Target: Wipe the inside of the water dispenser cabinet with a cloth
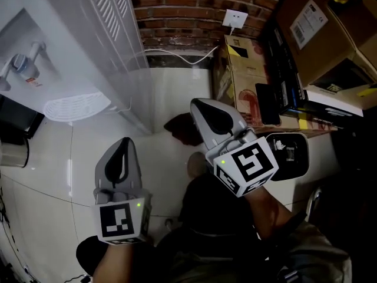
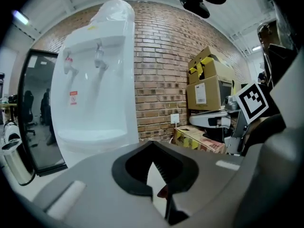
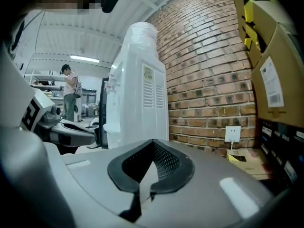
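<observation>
Brick wall at frame top, pale floor below. Water dispenser point(image 1: 70, 46) upper left, its cabinet unseen. Left gripper point(image 1: 125, 142) and right gripper point(image 1: 200, 108) both pressed together, empty. Dark heap, probably cloth point(image 1: 178, 128), on floor at centre, nearest right gripper.

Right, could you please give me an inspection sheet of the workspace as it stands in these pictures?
Surface: pale tiled floor, mostly bare.
Job's things: white water dispenser stands near the brick wall; its cabinet is out of view. A dark crumpled thing on the floor may be the cloth.
Clutter: cardboard boxes stacked at the right.
Grippers: left gripper and right gripper are both shut and hold nothing.
Cables: white cable runs from the wall socket toward the dispenser.
Surroundings: brick wall behind; a person stands far off.
</observation>
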